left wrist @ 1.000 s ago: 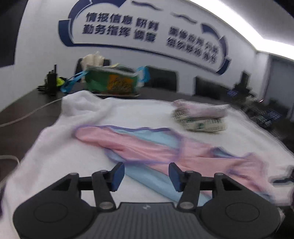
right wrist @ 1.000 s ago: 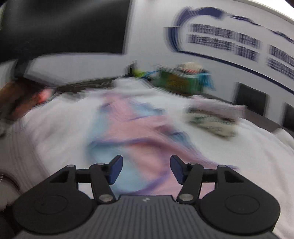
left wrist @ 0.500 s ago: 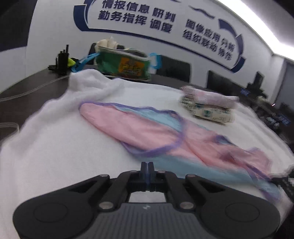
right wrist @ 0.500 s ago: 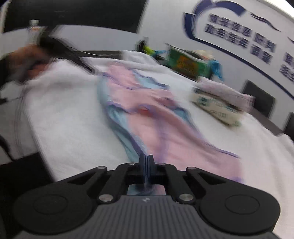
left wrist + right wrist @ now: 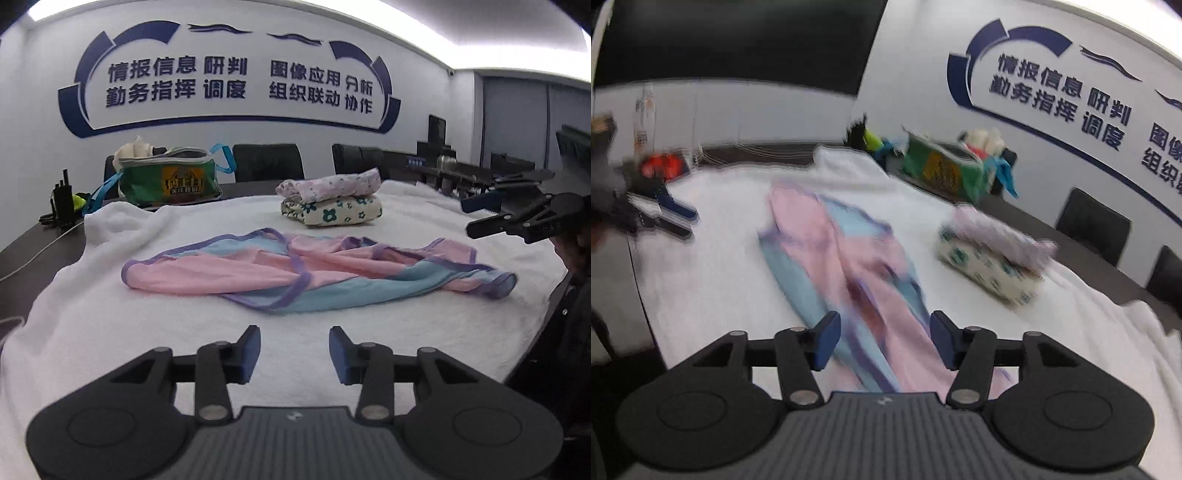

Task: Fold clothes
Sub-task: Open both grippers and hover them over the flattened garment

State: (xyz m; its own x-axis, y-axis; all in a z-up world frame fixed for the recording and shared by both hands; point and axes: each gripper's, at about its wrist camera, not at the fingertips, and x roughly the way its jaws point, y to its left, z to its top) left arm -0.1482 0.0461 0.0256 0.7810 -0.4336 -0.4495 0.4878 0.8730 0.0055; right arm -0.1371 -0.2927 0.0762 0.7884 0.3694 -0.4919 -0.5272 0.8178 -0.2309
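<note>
From my left gripper, whose tongs are spread and holding nothing, I see the green storage bag at far left, then the pink-and-blue garment lying crumpled and unfolded mid-towel on the white towel, with two folded garments stacked behind it. My right gripper hovers at the garment's right end, tongs also spread and empty. I judge the thin fabric is bunched in overlapping layers, so a pinch there could catch several layers or the towel's pile and drag everything askew.
</note>
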